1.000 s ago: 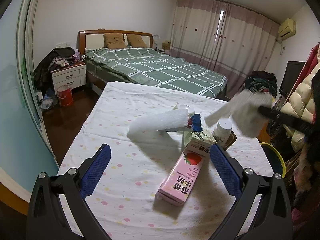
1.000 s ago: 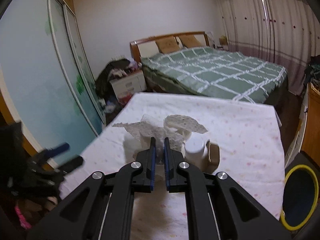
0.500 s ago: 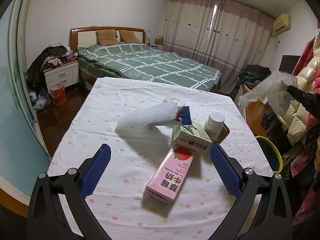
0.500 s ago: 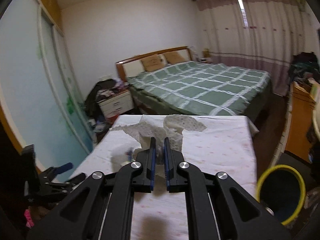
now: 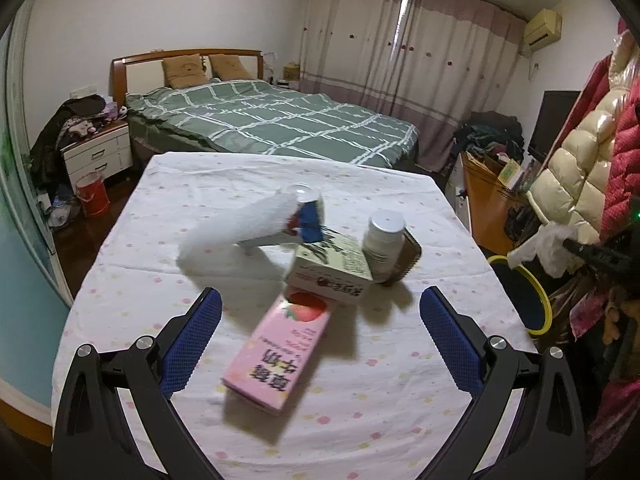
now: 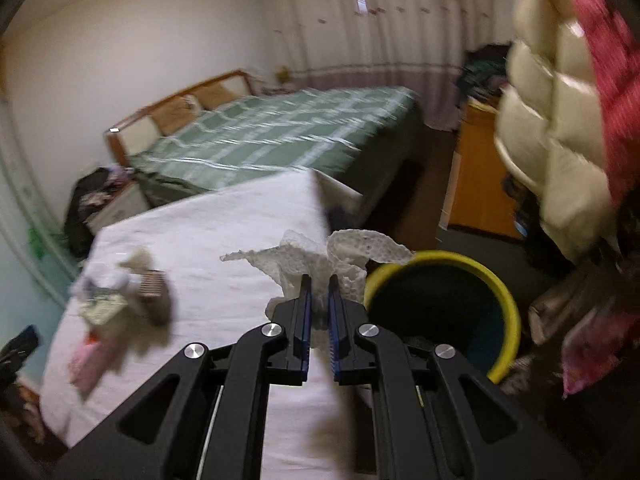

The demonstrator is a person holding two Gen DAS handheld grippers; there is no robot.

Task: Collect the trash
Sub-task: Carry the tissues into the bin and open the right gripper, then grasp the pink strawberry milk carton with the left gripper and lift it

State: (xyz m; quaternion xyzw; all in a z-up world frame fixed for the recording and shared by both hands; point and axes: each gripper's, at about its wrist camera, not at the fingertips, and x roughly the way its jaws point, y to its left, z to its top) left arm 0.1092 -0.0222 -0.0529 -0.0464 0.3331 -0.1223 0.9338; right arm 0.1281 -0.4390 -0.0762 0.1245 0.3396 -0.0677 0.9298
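Note:
My right gripper (image 6: 318, 280) is shut on a crumpled white paper towel (image 6: 320, 258) and holds it beside the table's right edge, next to the rim of a yellow-rimmed bin (image 6: 444, 312) on the floor. The towel (image 5: 548, 246) and the bin (image 5: 520, 292) also show in the left wrist view at the far right. My left gripper (image 5: 320, 304) is open and empty above the table, near a pink strawberry milk carton (image 5: 278, 354). Beyond it lie a green-and-white box (image 5: 332, 270), a white-capped bottle (image 5: 384, 236), a can (image 5: 308, 214) and a white rolled towel (image 5: 240, 228).
The table has a white dotted cloth (image 5: 160, 280). A green checked bed (image 5: 272, 124) stands behind it. Padded coats (image 5: 580, 160) hang at the right, close to the bin. A wooden cabinet (image 5: 484, 204) stands past the table's right edge.
My right gripper has carried the paper towel off the table to the right, down toward the bin. My left gripper has stayed open and shifted slightly nearer the cartons.

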